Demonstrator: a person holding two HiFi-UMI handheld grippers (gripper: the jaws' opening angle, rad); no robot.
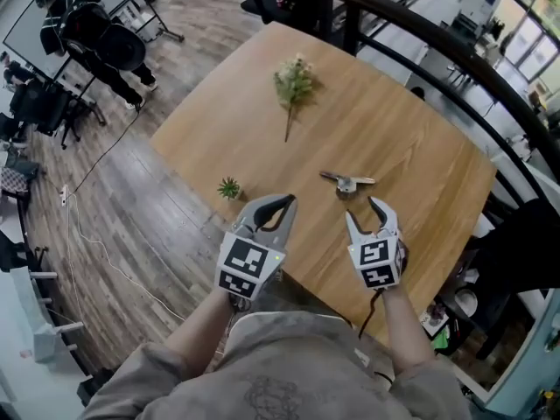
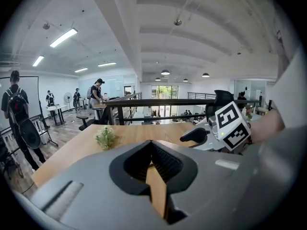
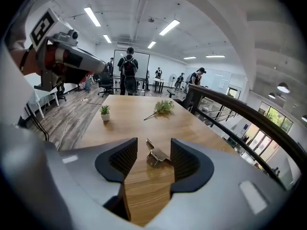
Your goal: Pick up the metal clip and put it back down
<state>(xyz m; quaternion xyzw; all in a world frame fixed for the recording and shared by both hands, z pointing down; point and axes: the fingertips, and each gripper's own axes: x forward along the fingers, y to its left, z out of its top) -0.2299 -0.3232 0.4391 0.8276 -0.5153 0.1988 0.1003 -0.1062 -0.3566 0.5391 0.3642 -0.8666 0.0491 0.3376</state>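
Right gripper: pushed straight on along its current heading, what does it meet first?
Most likely the silver metal clip lying on the light wooden table: it sits just ahead of the right gripper, framed between its open, empty jaws. Depth is unclear; a downward tilt could bring the table first.

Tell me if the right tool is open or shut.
Open. The right tool holds its jaws apart in its own view; the metal clip lies on the table ahead of them.
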